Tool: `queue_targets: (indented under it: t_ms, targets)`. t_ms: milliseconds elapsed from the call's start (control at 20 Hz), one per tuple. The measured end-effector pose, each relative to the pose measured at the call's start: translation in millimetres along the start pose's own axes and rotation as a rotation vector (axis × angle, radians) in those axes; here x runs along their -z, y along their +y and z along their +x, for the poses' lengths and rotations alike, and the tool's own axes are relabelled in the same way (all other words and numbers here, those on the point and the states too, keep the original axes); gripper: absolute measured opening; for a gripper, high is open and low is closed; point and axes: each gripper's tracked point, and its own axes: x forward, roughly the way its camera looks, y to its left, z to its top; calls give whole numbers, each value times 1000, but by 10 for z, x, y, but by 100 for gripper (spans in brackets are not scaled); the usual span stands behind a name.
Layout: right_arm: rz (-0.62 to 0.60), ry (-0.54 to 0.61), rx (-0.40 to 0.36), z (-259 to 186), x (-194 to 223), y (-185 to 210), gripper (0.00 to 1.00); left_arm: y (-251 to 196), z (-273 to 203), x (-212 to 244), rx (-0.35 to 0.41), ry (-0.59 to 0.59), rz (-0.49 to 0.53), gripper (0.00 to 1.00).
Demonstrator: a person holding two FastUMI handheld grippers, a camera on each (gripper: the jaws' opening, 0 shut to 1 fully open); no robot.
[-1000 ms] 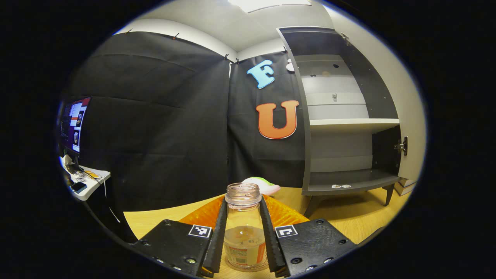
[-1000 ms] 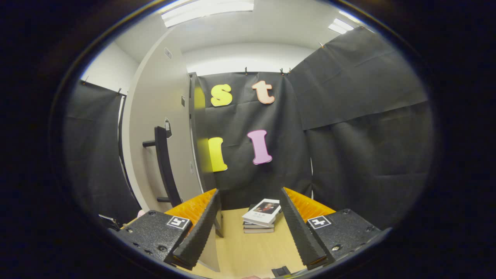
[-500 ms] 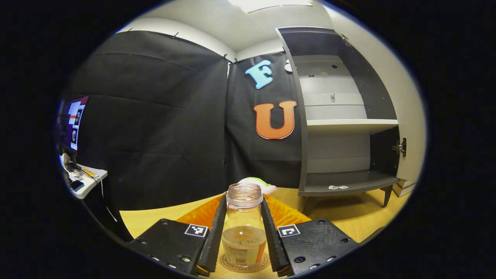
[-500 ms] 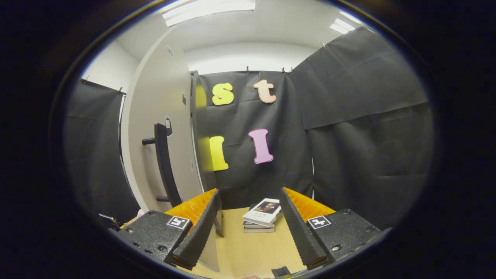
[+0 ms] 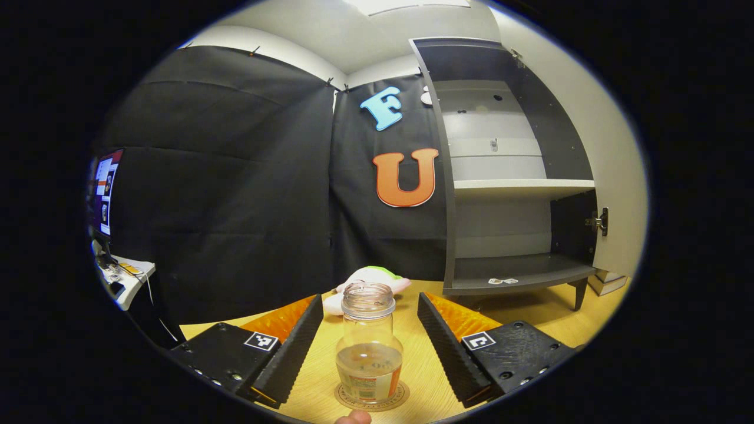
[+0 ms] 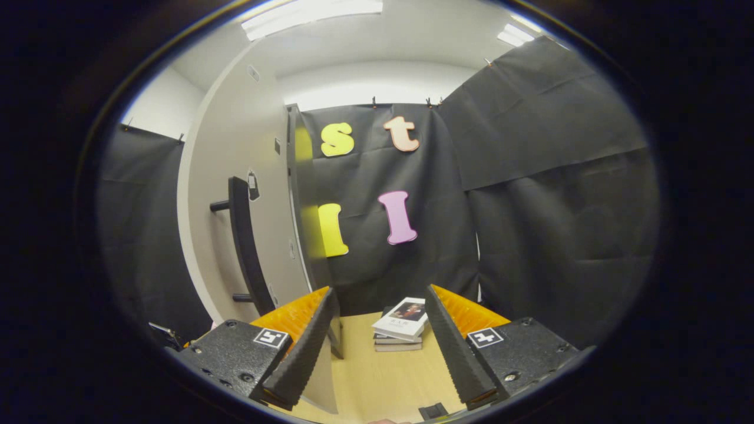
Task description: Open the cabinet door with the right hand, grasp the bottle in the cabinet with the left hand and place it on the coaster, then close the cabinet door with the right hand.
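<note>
**Bottle stands on the coaster, both grippers open**

In the left gripper view, the bottle (image 5: 369, 347) stands upright at the bottom centre of the frame. It is clear glass with no cap, it has some pale liquid in the lower part and a label near the base. Its base rests on the round coaster (image 5: 371, 398), which lies on the wooden table (image 5: 530, 309). The left gripper (image 5: 370, 341) has its jaws apart. One finger is to the left of the bottle and one to the right, and a gap shows on each side, so neither finger touches the glass. A fingertip of the person (image 5: 352, 417) shows at the very bottom edge.

Behind the bottle, near the middle of the frame, lies a soft white and green toy (image 5: 368, 279). On the right side stands the cabinet (image 5: 506, 176) with its inside open to view: a white shelf in the middle and a dark bottom board. At the far left edge there is a monitor (image 5: 103, 191) over a small white desk.

In the right gripper view, the right gripper (image 6: 380, 338) also has its jaws apart, with nothing between them. The cabinet door (image 6: 235, 200) stands open in the left part of the frame, and its dark bar handle (image 6: 244, 247) is well above and left of the fingers. A stack of books (image 6: 402, 324) lies on the table at the lower centre.
</note>
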Motion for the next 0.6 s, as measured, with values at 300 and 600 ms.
queue_targets:
  t_ms: [300,600]
  targets:
    - [-33,-2,25,57,157,-15,96,18,-207,-724,59,-63,-7,97]
    - [10,-7,3,191,334,111,95,-227,-354,-1316,218,7,-57,97]
